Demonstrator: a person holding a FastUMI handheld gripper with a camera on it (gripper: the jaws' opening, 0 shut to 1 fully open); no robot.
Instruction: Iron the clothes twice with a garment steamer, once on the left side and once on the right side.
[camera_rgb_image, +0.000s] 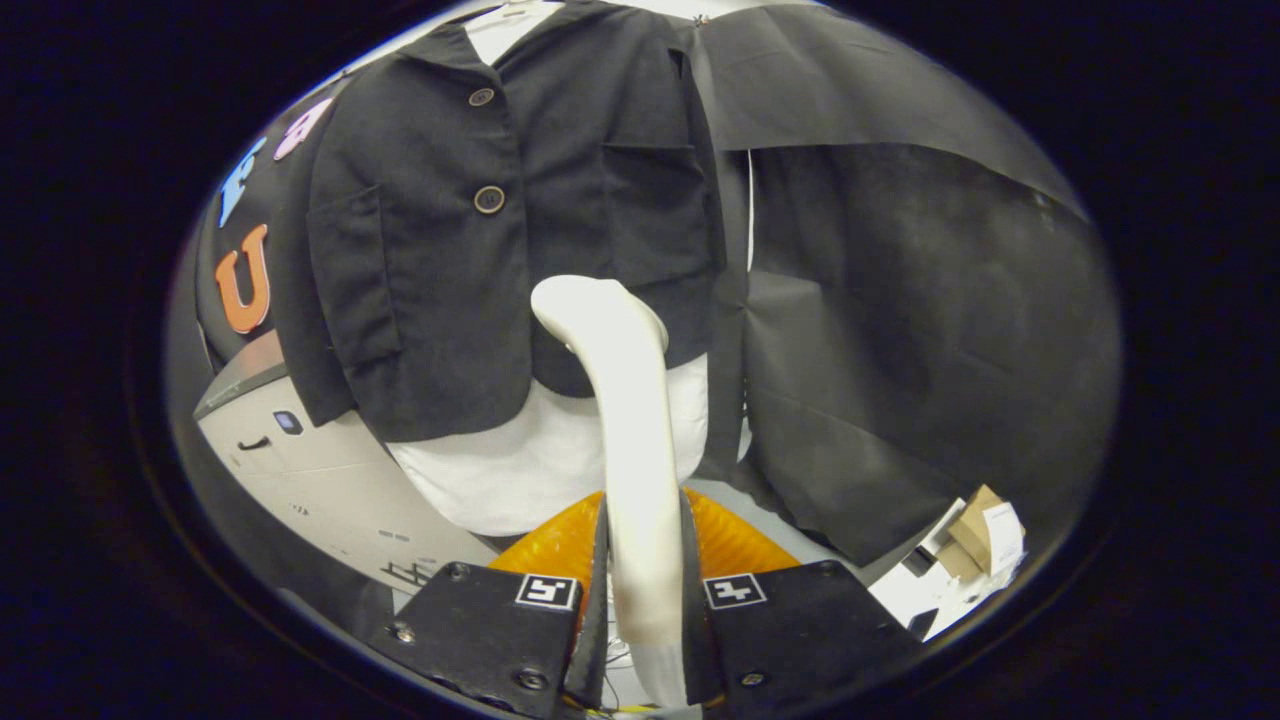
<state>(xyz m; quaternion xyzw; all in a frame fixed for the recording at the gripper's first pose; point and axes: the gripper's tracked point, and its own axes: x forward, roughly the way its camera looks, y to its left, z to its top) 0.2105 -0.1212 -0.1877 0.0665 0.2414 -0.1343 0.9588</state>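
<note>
Obs., gripper view. Landmark for all positions: the steamer handle.

Nearest: gripper (645, 600) pinching the garment steamer (630, 440) by its pale handle, one finger pressed on each side of it, low on the shaft. Just behind the fingers, either side of the handle, an orange translucent body (735, 545), probably the steamer's water tank; cannot confirm.

Beyond the fingers the handle rises and curves over into the steamer head, which sits at or just off the lower front of the dark jacket (500, 250). Contact not resolvable. The jacket hangs buttoned over a white undergarment (500, 470), whose hem shows below the head on both sides of the handle.

Handling judgement: handle rigid, smooth plastic, likely slippery; tank adds weight low down, so the present low grip seems sound. Jacket soft and free-hanging, and will probably swing away under pressure; light strokes advised.

Farther, left of the handle: a grey cabinet (330, 480). Right of it: cardboard boxes (975, 540) at the foot of the black cloth wall.
</note>
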